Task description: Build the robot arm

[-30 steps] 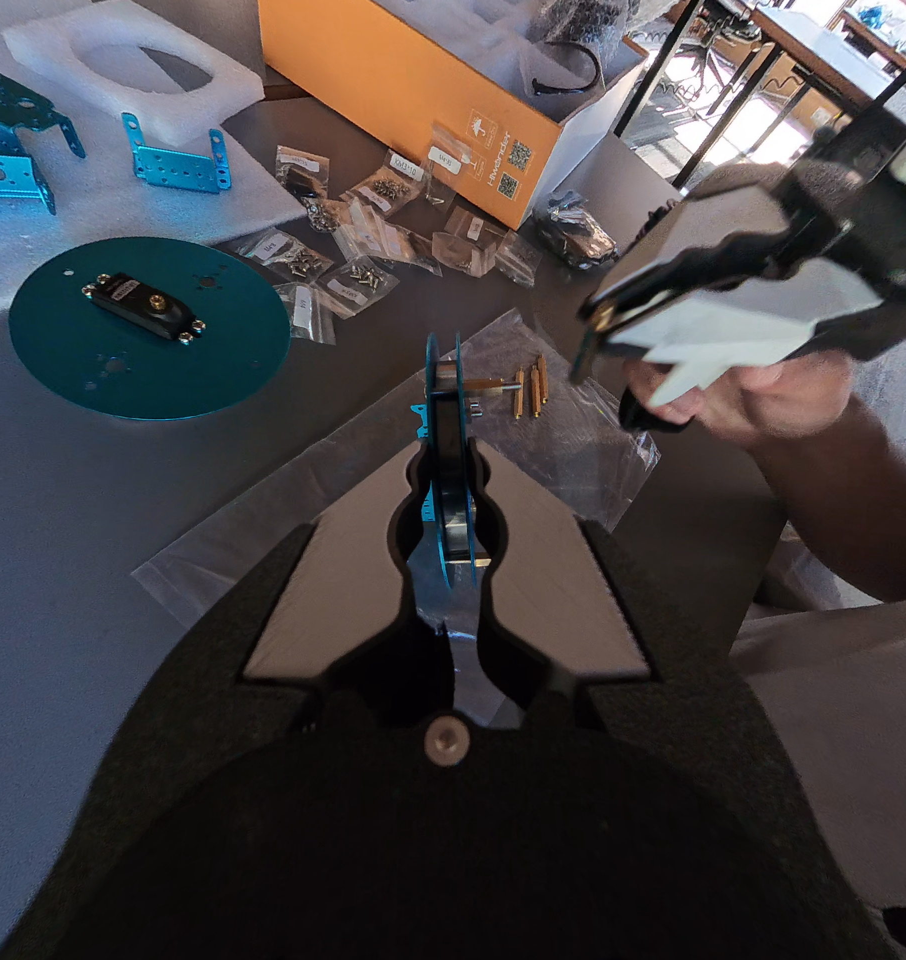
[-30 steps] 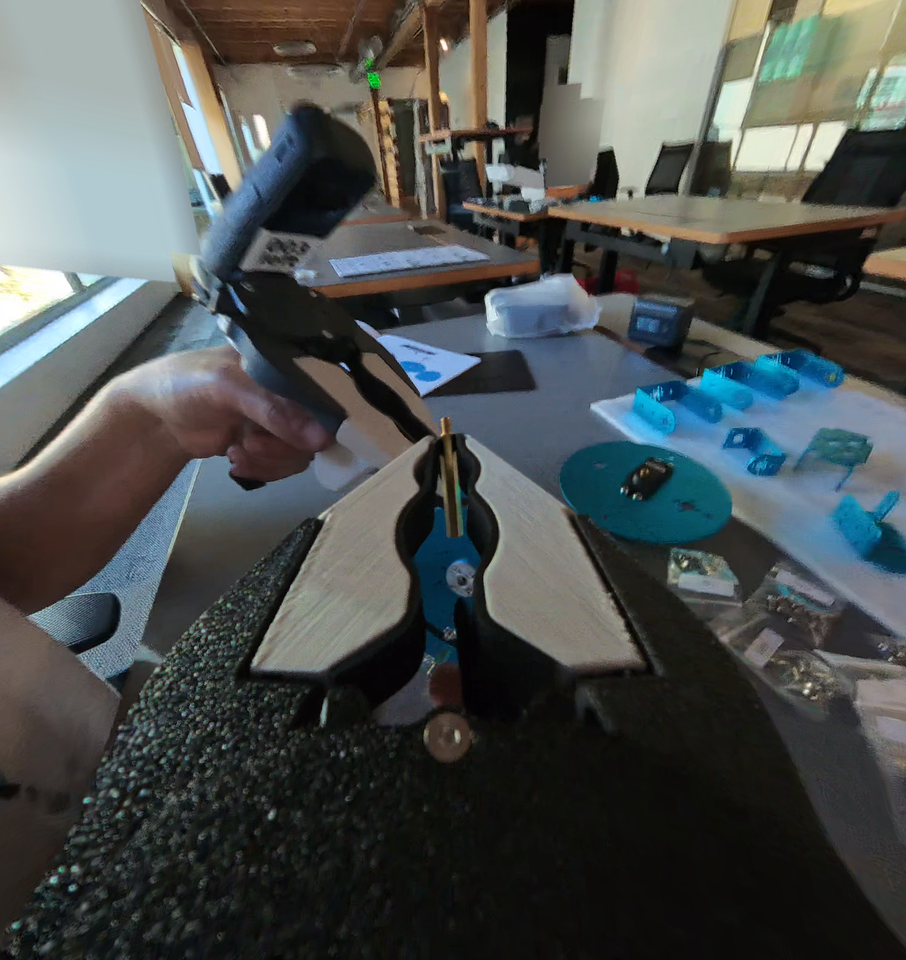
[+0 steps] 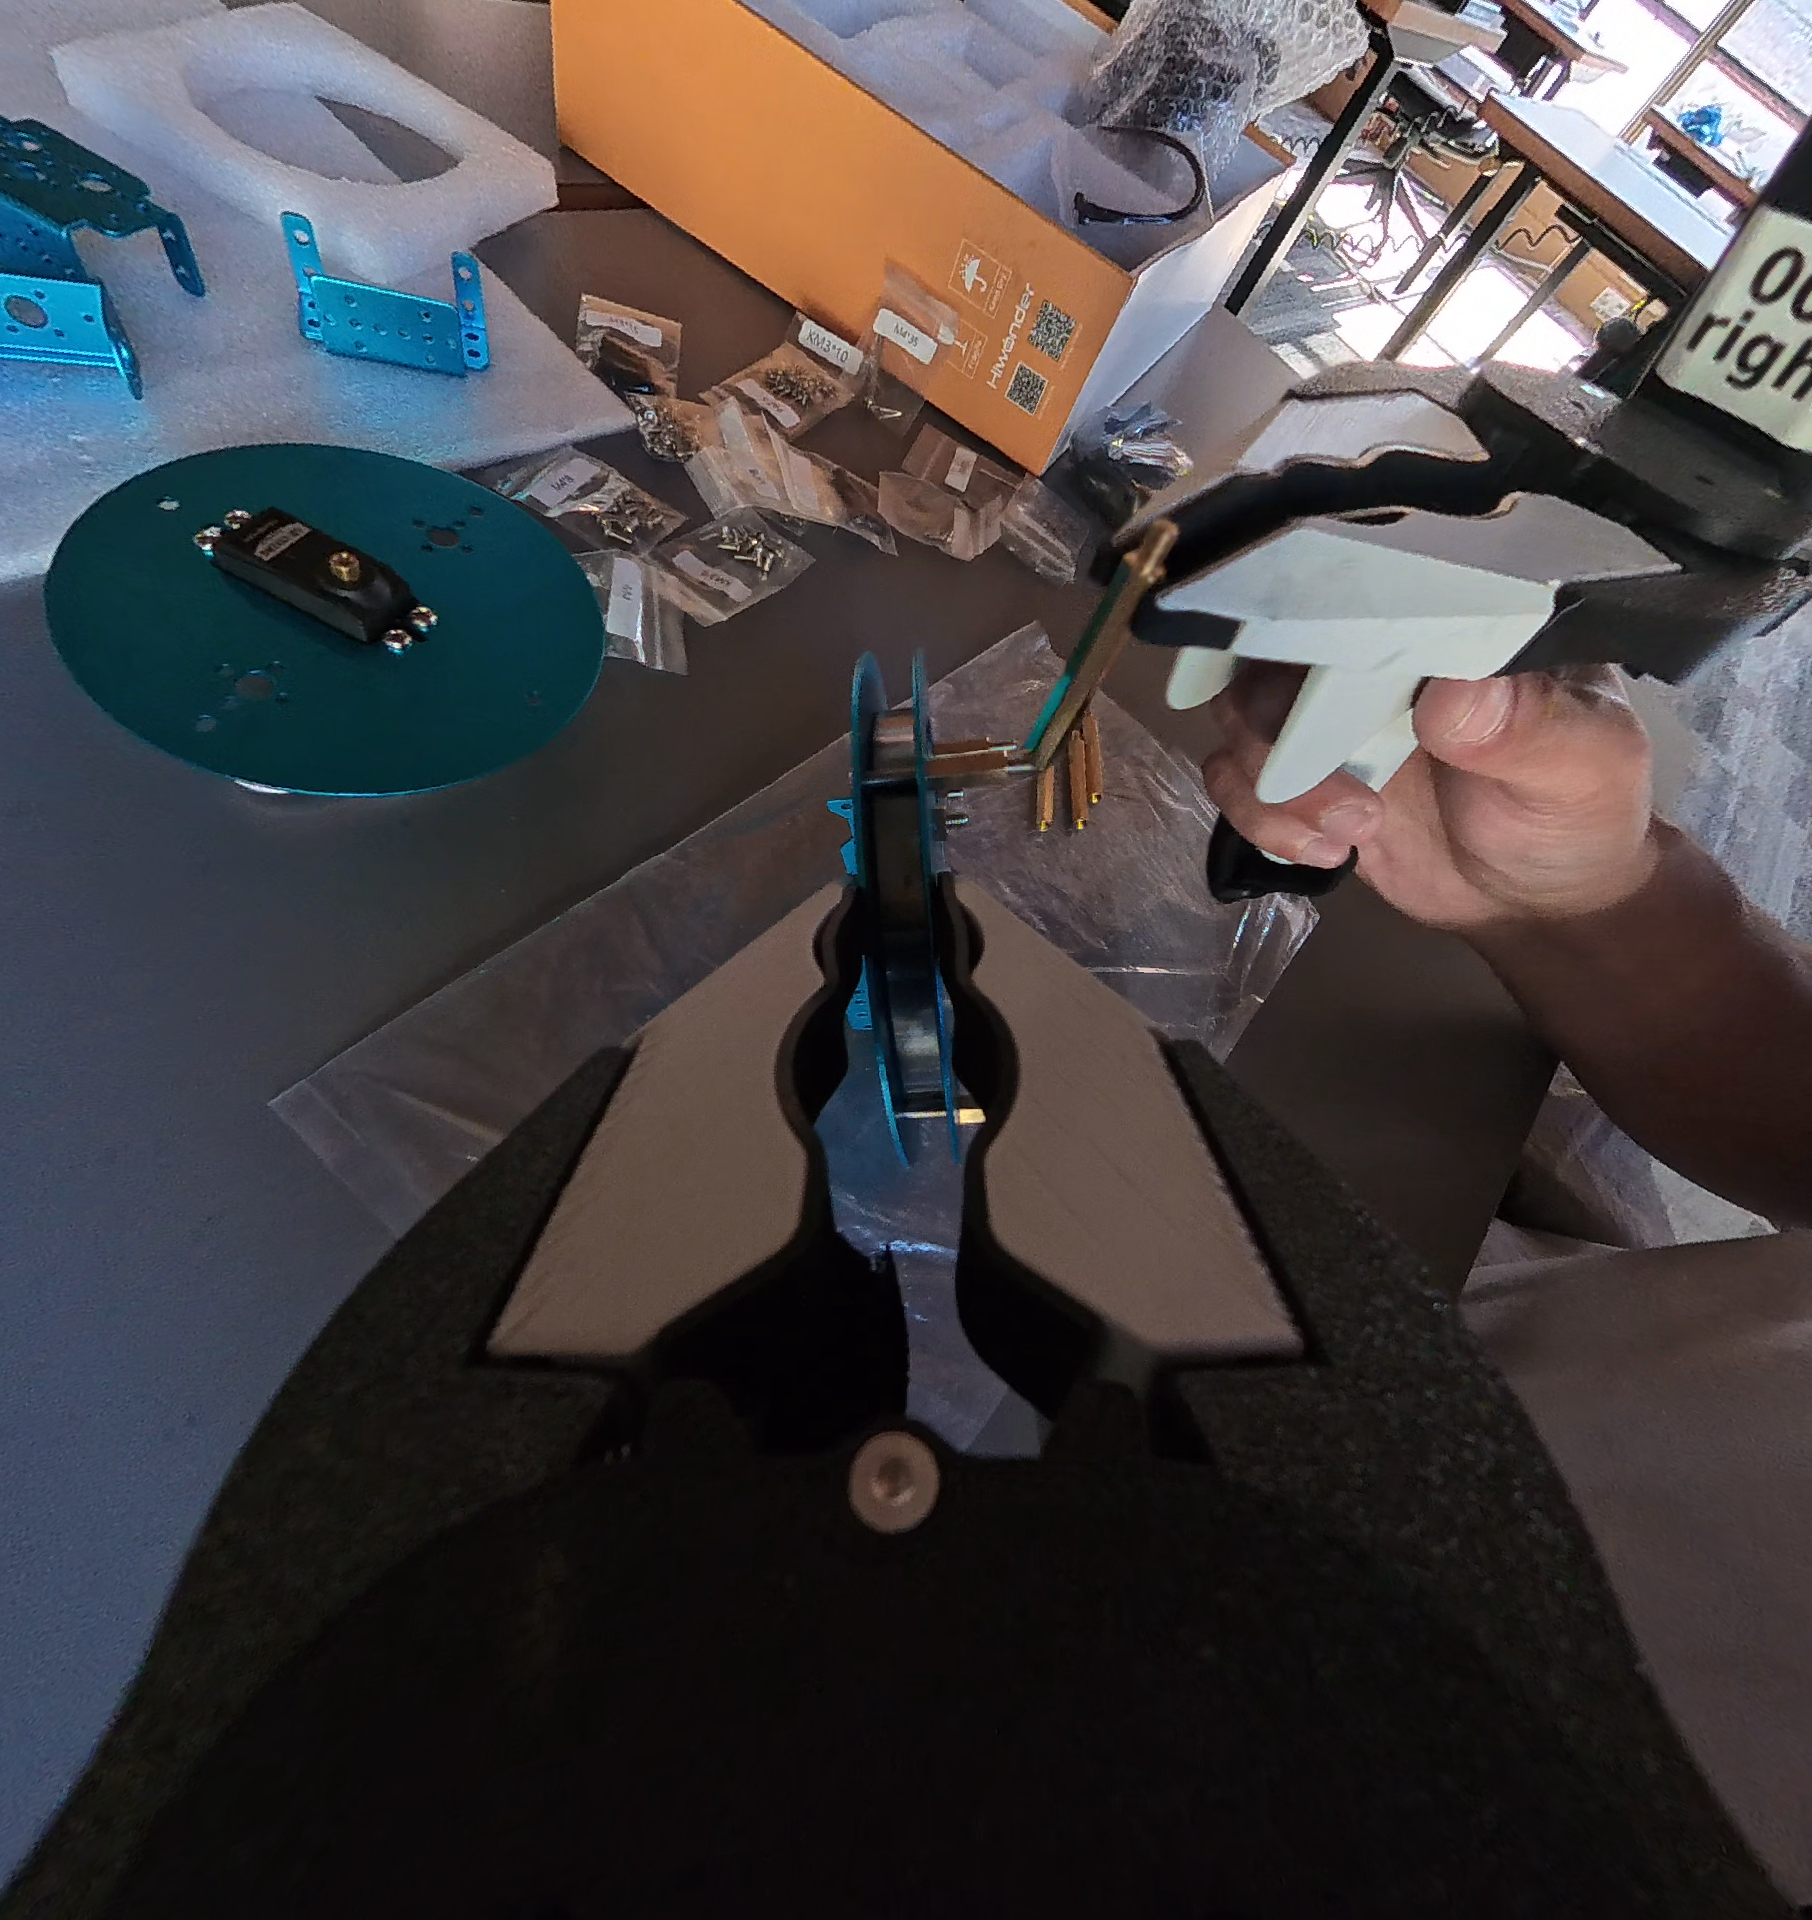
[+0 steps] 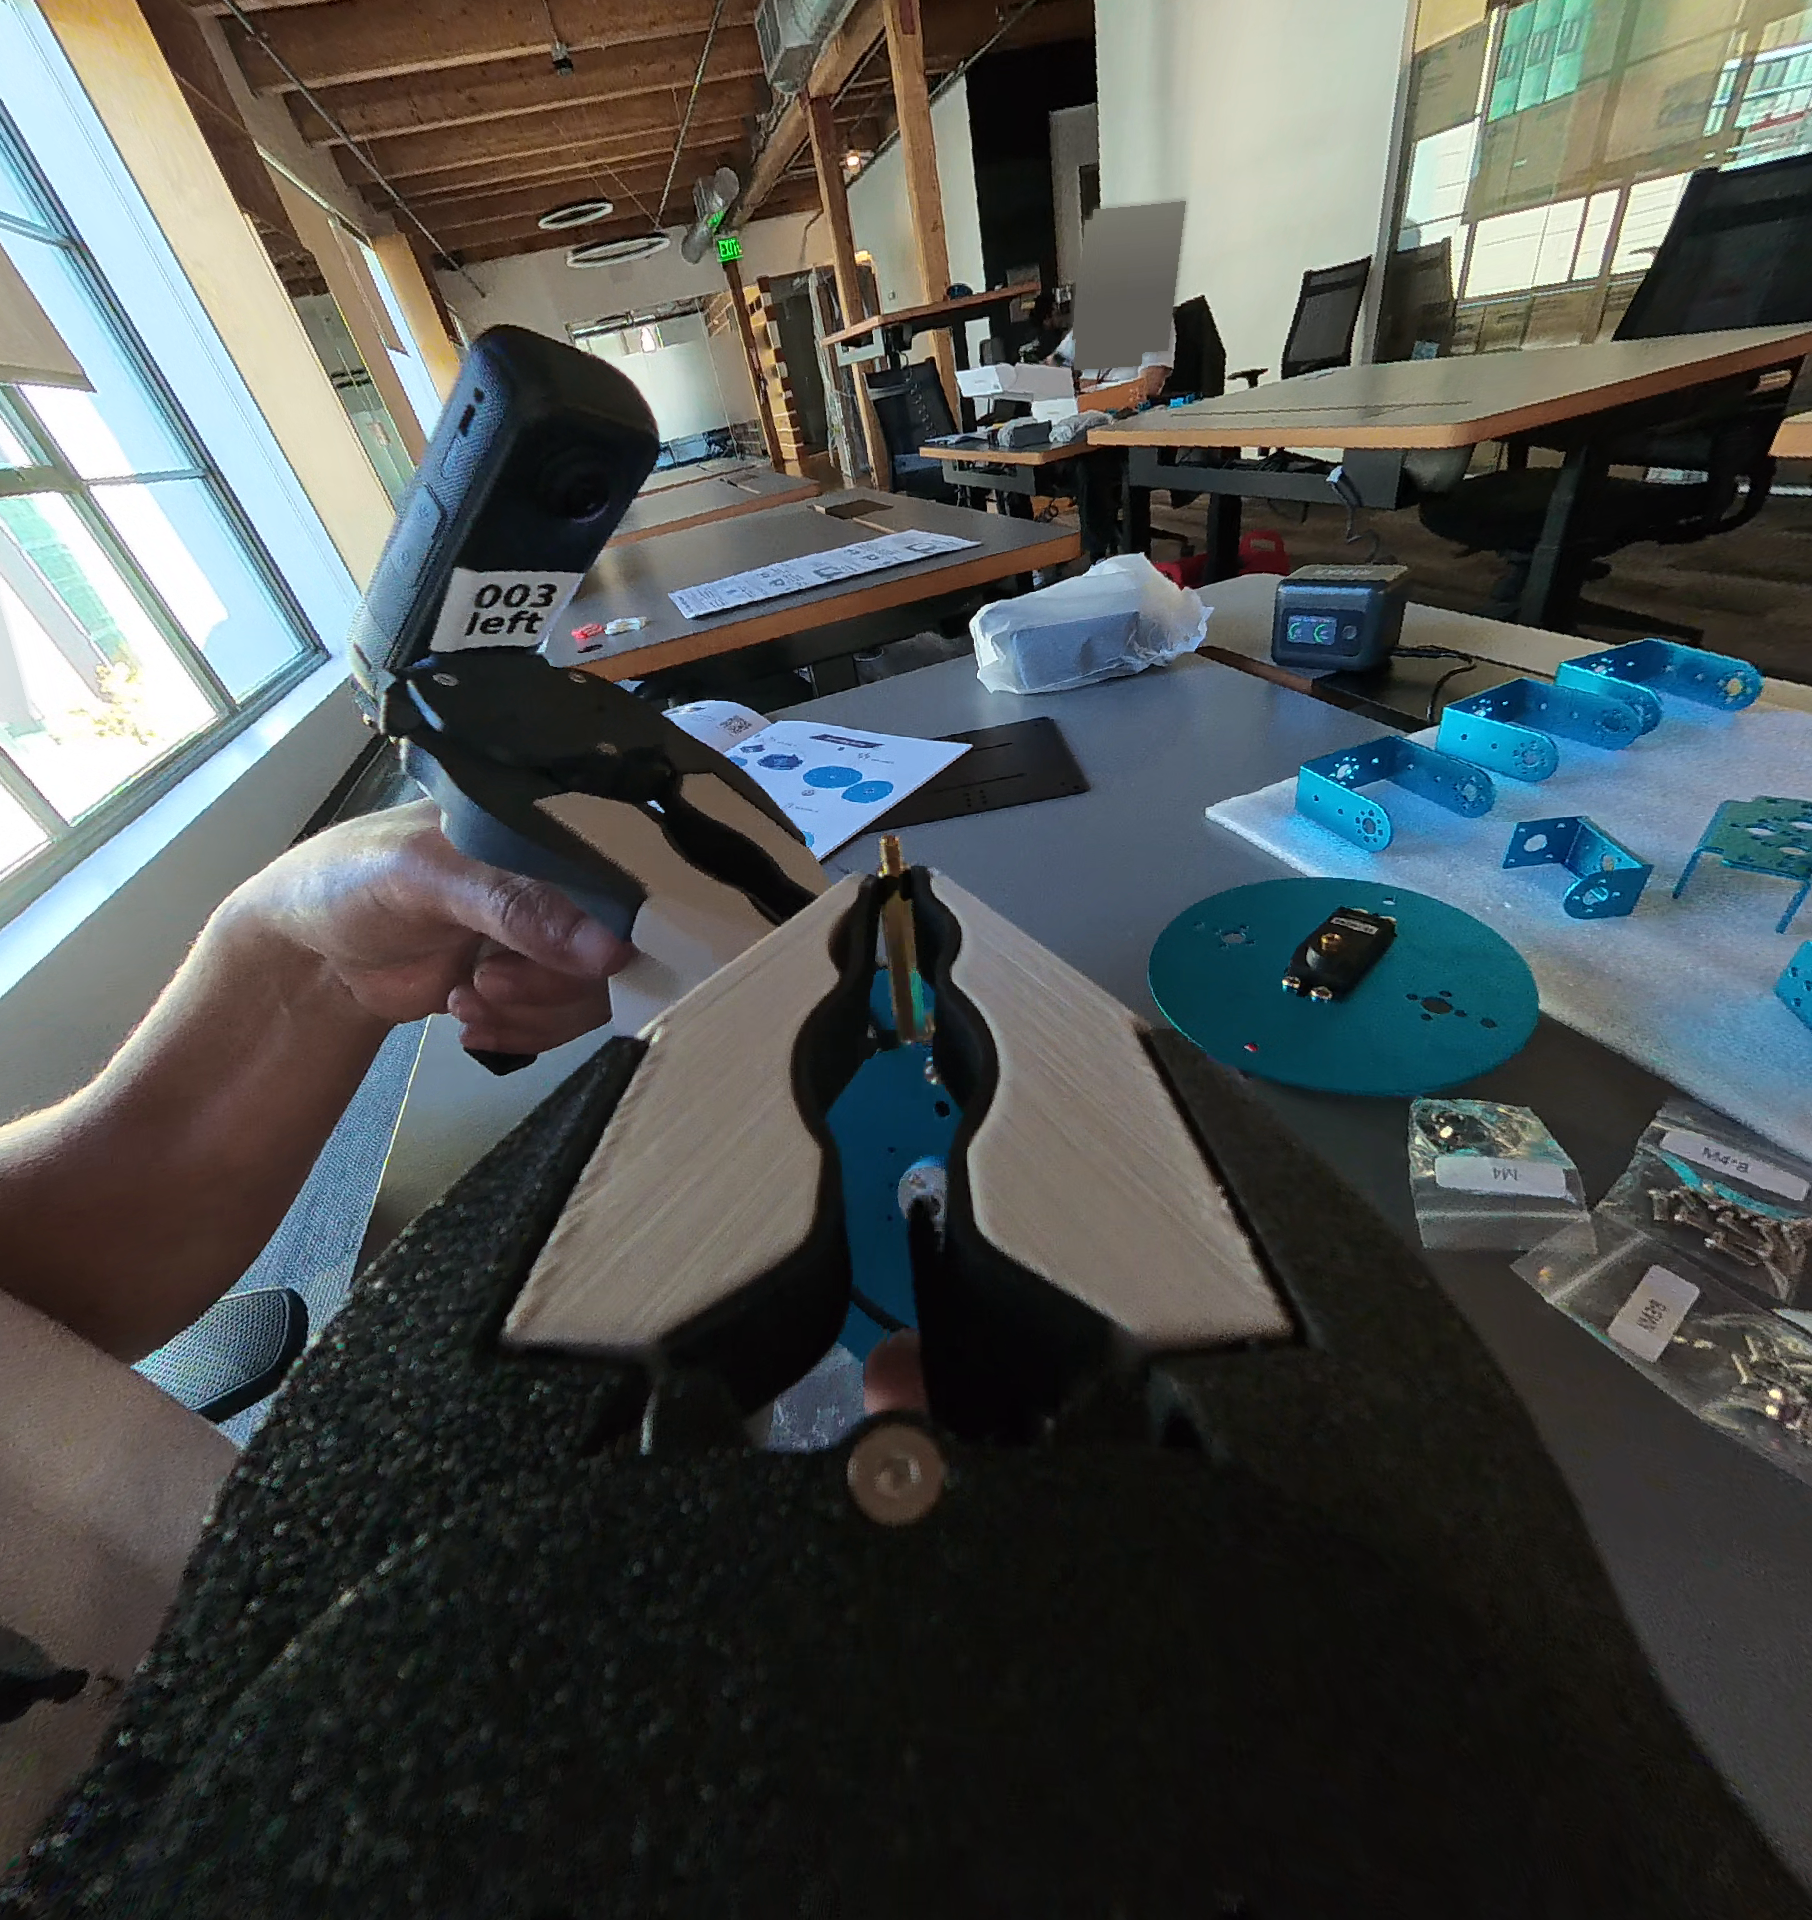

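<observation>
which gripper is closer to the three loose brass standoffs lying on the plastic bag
Right. The right gripper hovers just above the loose standoffs, holding a brass standoff; the left gripper sits nearer the camera, clamping the blue disc assembly.

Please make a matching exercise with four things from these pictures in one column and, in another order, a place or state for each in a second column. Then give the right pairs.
1. brass standoff
2. black servo
3. double blue disc assembly
4. orange box

A. lies on the flat teal disc
B. stands open behind the screw bags
C. clamped in the left gripper
D. clamped in the right gripper

Pairs: 1-D, 2-A, 3-C, 4-B

Blue two-disc assembly (image 3: 897,831) edge-up in left tool (image 3: 894,914), brass standoff (image 4: 904,945) in right tool (image 4: 897,899)
</observation>
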The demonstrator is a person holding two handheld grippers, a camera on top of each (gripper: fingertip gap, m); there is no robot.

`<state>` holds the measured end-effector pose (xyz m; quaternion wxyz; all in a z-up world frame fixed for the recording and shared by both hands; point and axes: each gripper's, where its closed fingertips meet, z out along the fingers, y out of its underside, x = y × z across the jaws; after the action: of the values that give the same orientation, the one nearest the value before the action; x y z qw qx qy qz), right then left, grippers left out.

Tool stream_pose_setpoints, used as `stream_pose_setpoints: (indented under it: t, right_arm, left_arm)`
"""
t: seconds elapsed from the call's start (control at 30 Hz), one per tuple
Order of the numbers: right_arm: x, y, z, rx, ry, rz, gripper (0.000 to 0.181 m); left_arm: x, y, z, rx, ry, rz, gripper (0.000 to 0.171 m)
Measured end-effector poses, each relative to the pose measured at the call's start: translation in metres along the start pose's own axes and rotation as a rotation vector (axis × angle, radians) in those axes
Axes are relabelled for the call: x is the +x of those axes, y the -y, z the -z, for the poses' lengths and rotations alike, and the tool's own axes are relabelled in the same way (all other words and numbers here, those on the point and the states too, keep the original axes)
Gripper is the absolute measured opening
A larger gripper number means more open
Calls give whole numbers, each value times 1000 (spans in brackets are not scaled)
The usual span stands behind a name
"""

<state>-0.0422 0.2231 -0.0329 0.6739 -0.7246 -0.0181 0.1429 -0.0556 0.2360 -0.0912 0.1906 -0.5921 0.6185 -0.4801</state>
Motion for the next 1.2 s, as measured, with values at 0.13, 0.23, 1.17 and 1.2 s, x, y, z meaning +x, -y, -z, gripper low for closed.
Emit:
stream_pose_setpoints:
  t: [0.13,0.23,1.17,1.2]
  right_arm:
    - [0,-4,11,0,-8,-8,4]
    - [-2,-9,17,-8,-18,-1,4]
    - [-8,-35,40,-370,-313,771,4]
    - [-9,-33,40,-366,-333,782,5]
  left_arm:
    - [-2,-1,1,3,5,10,13]
    - [-3,-1,1,1,10,11,13]
    - [7,1,-1,-22,60,-47,13]
    - [8,1,-1,-22,61,-49,13]
